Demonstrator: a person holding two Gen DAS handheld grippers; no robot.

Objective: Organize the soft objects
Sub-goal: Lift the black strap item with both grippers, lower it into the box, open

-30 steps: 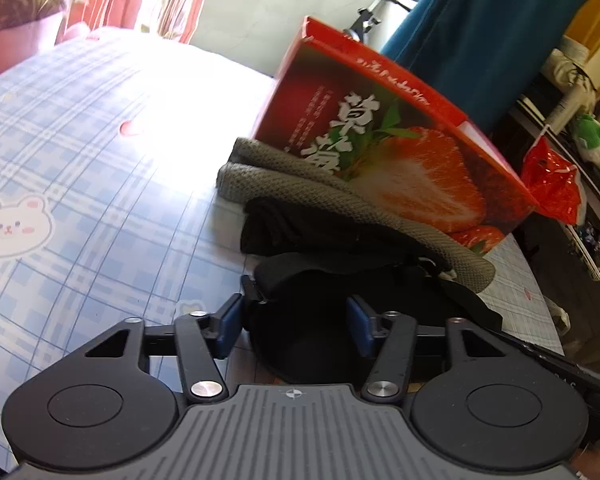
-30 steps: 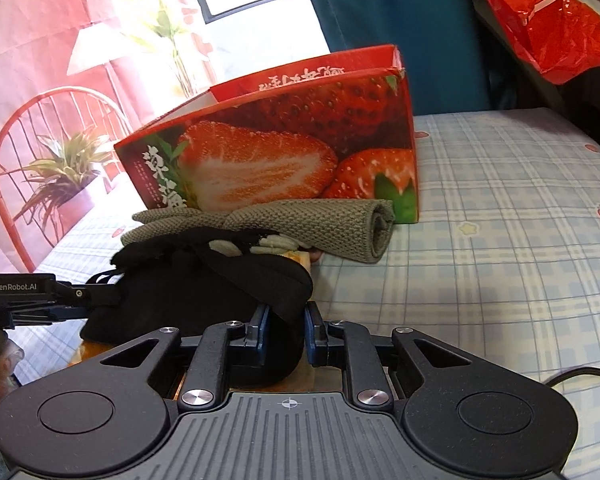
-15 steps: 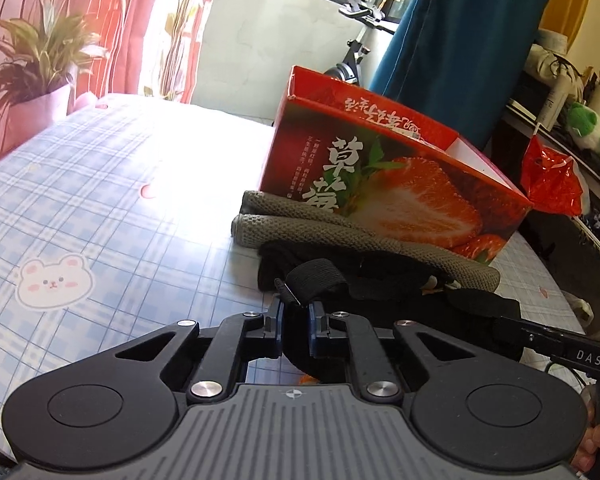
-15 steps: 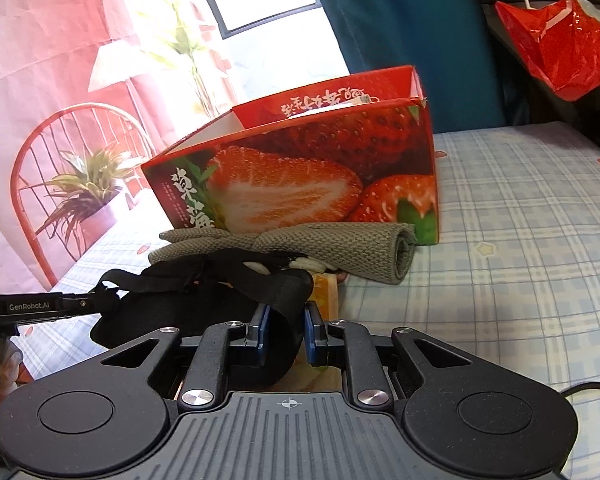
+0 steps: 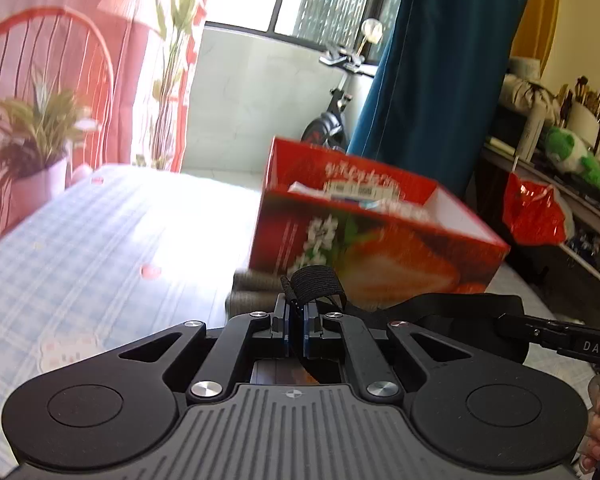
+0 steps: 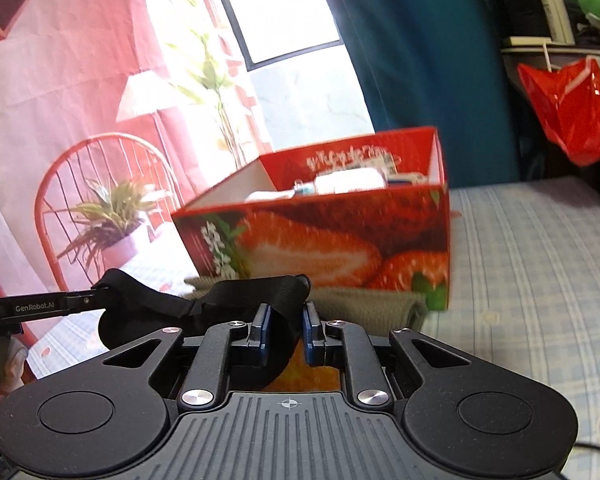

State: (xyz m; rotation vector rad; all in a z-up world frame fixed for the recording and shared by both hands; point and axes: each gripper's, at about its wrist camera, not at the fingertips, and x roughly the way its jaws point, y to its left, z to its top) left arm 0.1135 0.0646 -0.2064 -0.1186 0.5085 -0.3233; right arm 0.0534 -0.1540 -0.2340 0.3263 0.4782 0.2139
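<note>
Left gripper (image 5: 296, 330) jaws have just been closing and now pinch the elastic strap end (image 5: 314, 284) of the black strapped item (image 6: 236, 304). Right gripper (image 6: 286, 334) fingers clamp that item's other end, black fabric filling the gap. The item hangs stretched between the two grippers, above the blue checked tablecloth (image 5: 100, 240), just in front of the open strawberry box (image 6: 340, 236). Rolled grey-green knit cloth (image 6: 376, 308) lies against the box's front wall. Box holds some small packets, too blurred to identify
</note>
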